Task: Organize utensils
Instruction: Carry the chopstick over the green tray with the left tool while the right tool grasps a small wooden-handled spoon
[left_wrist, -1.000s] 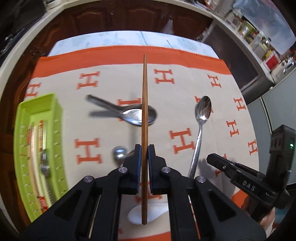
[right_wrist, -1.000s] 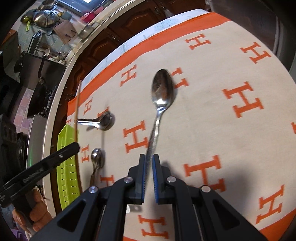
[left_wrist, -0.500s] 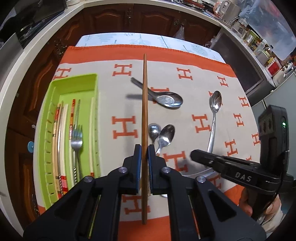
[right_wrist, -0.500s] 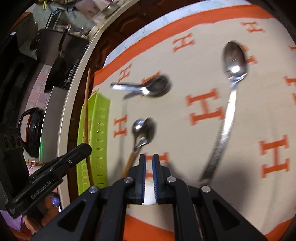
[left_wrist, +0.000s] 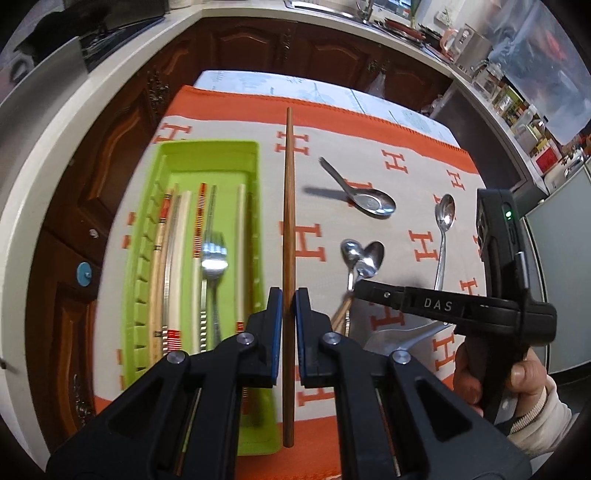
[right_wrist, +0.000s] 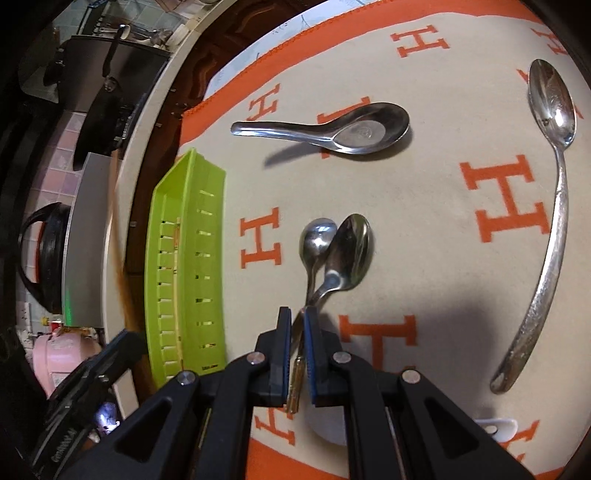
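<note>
Swung chopstick (left_wrist: 288, 229) beside tray (left_wrist: 147, 236), left gripper (left_wrist: 287, 306) clamped; right gripper (right_wrist: 297, 325) now narrowly straddling spoons (right_wrist: 334, 251), ungripped.

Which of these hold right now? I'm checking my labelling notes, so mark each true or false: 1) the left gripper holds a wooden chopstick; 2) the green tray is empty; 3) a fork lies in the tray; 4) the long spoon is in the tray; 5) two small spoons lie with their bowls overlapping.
1) True. The left gripper is shut on the wooden chopstick.
2) False. The green tray already holds several chopsticks and a fork.
3) True. The fork lies in the tray.
4) False. The long spoon lies on the cloth, far from the tray.
5) True. The two small spoons overlap just ahead of the right gripper.
</note>
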